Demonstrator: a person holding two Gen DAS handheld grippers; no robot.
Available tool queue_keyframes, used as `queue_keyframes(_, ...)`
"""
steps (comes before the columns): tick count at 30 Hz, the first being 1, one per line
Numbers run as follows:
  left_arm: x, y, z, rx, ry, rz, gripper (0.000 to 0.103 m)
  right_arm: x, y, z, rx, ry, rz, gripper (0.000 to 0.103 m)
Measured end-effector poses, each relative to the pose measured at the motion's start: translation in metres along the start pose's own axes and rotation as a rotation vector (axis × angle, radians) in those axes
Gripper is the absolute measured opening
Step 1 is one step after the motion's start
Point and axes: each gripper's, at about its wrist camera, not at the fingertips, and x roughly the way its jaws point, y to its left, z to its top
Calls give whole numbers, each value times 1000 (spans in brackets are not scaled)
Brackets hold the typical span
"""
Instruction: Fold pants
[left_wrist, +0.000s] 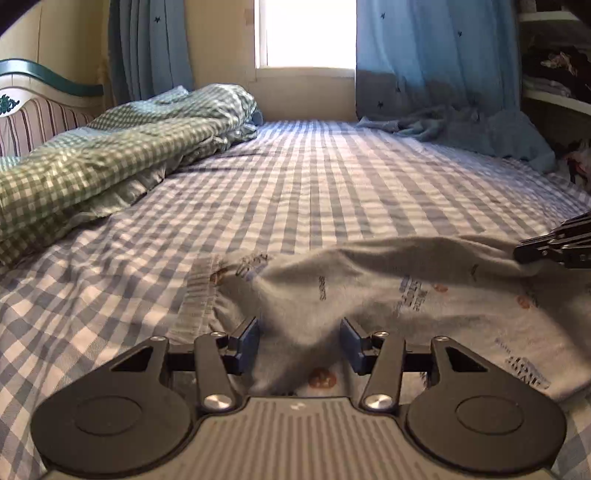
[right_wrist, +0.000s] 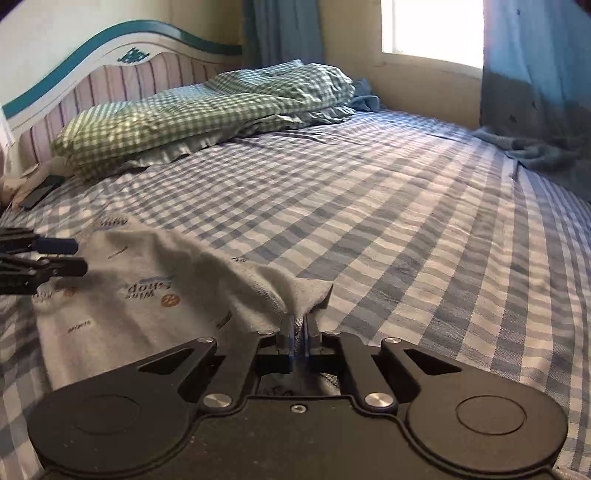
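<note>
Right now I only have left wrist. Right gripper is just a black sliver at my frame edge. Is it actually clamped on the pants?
Observer: Yes. In the right wrist view the right gripper is shut on a pinched peak of the pants.
Operator: Is that peak off the bed?
Observer: Lifted, yes. The cloth tents up to the pads, and the rest lies on the checked sheet.
Operator: How does my left gripper look from there?
Observer: The left gripper shows at that frame's left edge, fingers apart, over the pants.
Operator: Anything else I'm missing?
Observer: A dark phone lies near the headboard, beside the green checked pillow.
</note>
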Motion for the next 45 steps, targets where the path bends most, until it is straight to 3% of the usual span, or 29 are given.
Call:
queue_keyframes(3,2,9,-12,-41,18,-10,54,-6,20,-13,-89,26,19,4)
queue_keyframes(5,-2,10,-15,-29,11,-9,54,-5,20,-18,-66,39,37,13)
queue_keyframes(7,-4,7,-16,-6,9,5,54,-3,7,-16,17,28,78,32)
queue_keyframes(11,-7,3,-18,19,4,20,54,7,-32,-4,261,13,154,39)
queue_keyframes(15,-6,8,-17,-7,8,5,54,29,-57,6,453,24,241,34)
queue_keyframes(17,-6,9,-18,-5,7,6,54,38,-62,14,503,28,262,18)
queue_keyframes(18,-6,8,-18,0,7,9,54,40,-63,19,509,20,246,0)
queue_keyframes(22,-4,5,-19,25,9,22,54,44,-71,47,423,-17,136,0)
queue_keyframes(27,-3,6,-19,19,15,17,55,81,-80,51,357,86,102,0)
queue_keyframes(29,-4,7,-16,25,23,14,55,86,-81,47,368,116,98,5)
queue_keyframes(31,-8,7,-10,31,27,13,56,71,-83,46,360,104,52,48)
queue_keyframes(32,-11,7,-7,31,18,10,57,58,-81,46,320,83,2,55)
queue_keyframes(35,-21,3,1,27,-25,4,72,6,-56,35,149,-5,-241,58)
queue_keyframes(36,-23,-1,3,25,-33,-4,73,-11,-46,24,119,-28,-304,68)
queue_keyframes(37,-23,-6,4,24,-36,-19,73,-24,-36,13,99,-45,-345,84)
queue_keyframes(38,-23,-12,4,24,-33,-34,74,-36,-25,-3,74,-61,-381,91)
queue_keyframes(39,-22,-20,3,29,-24,-43,76,-46,-15,-21,50,-69,-418,96)
queue_keyframes(41,-18,-35,-3,64,12,-33,76,-55,1,-53,6,-43,-493,95)
queue_keyframes(43,-12,-46,-14,124,58,30,77,-66,9,-87,-21,-14,-570,95)
queue_keyframes(45,-18,-45,-23,137,36,68,84,-83,6,-117,-19,-8,-649,95)
